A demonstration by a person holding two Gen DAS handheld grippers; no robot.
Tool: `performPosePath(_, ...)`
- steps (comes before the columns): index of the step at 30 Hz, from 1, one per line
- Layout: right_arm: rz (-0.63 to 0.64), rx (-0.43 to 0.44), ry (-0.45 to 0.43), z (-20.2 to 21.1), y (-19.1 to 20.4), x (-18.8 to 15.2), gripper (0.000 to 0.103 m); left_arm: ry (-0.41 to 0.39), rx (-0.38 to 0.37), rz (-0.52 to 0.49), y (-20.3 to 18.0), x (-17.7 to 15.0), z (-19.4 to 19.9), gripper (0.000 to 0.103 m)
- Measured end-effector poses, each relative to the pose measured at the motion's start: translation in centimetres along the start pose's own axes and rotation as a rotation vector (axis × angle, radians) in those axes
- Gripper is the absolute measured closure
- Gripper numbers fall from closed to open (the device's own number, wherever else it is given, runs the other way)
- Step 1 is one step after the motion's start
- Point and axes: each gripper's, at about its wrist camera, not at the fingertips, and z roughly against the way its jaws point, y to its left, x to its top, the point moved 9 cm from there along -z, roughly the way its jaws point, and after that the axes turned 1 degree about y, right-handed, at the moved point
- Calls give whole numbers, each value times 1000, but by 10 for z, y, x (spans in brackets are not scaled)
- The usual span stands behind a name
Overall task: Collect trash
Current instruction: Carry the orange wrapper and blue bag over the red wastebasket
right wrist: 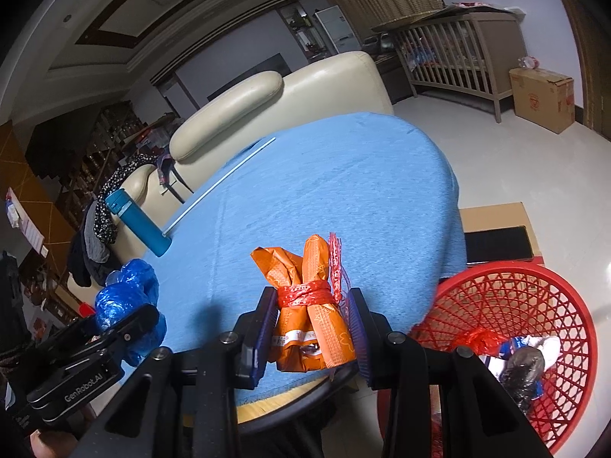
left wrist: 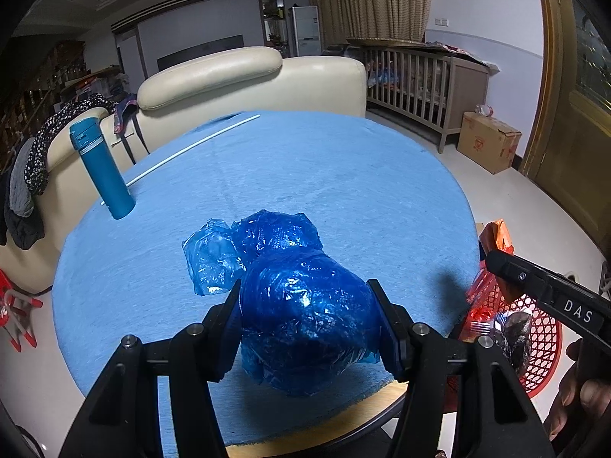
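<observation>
Jaws' tips buried behind blue plastic wad and orange bundle.

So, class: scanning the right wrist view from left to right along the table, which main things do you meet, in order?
Left gripper → blue plastic bag bundle → teal bottle → white rod → orange packet bundle in the right gripper → red basket beside the table.

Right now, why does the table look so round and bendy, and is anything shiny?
Left wrist view: the fisheye lens bulges the blue table, and glare spots glint on the blue plastic bag. Right wrist view: same bending, with a dark shadow beside the orange bundle.
</observation>
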Motion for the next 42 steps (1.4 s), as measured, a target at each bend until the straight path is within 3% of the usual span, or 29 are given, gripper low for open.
performPosePath(21,-97,-70,-51,34,-67,-1,64,19,-95,-124,-9,11,-11,41)
performPosePath(32,-155,-105,-77,50,-106,-2,64,36,-135,-205,-29,11,-12,41)
performPosePath(42,-225,-176,-93,71,-155,-12,64,42,-183,-274,-71,11,-6,41)
